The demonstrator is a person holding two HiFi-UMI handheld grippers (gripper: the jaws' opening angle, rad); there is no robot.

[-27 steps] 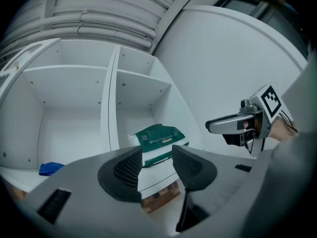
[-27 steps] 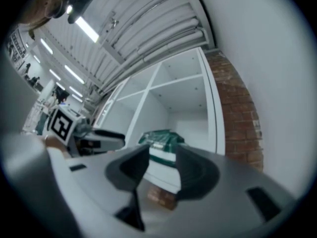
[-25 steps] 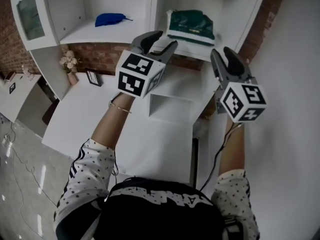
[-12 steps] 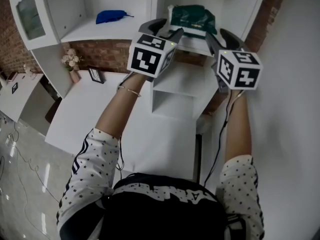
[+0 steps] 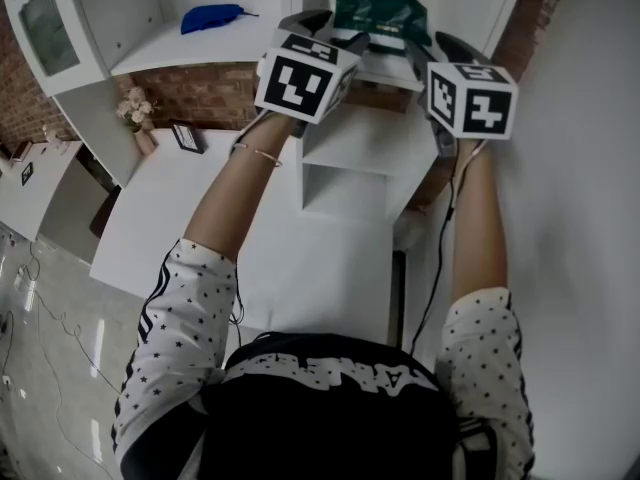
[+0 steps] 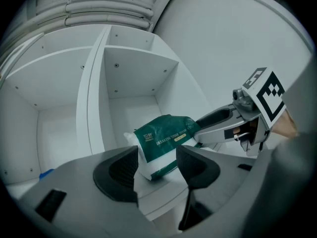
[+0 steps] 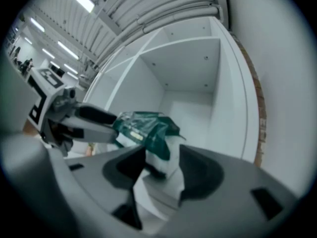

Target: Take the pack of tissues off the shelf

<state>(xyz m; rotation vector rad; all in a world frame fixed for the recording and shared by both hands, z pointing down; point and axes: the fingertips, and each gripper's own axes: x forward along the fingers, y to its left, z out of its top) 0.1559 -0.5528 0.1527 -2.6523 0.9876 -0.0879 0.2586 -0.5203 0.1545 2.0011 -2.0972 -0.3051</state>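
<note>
Left gripper view: green-white tissue pack point(image 6: 163, 137) between wide-apart, just-opened jaws of left tool point(image 6: 157, 156), right tool point(image 7: 162, 156).

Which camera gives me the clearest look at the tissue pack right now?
Left gripper view: the tissue pack sits mid-frame and sharp, its green printed face and white lower part showing, on the shelf. Right gripper view shows it blurred, from its end. Head view shows only its top, small.
</note>
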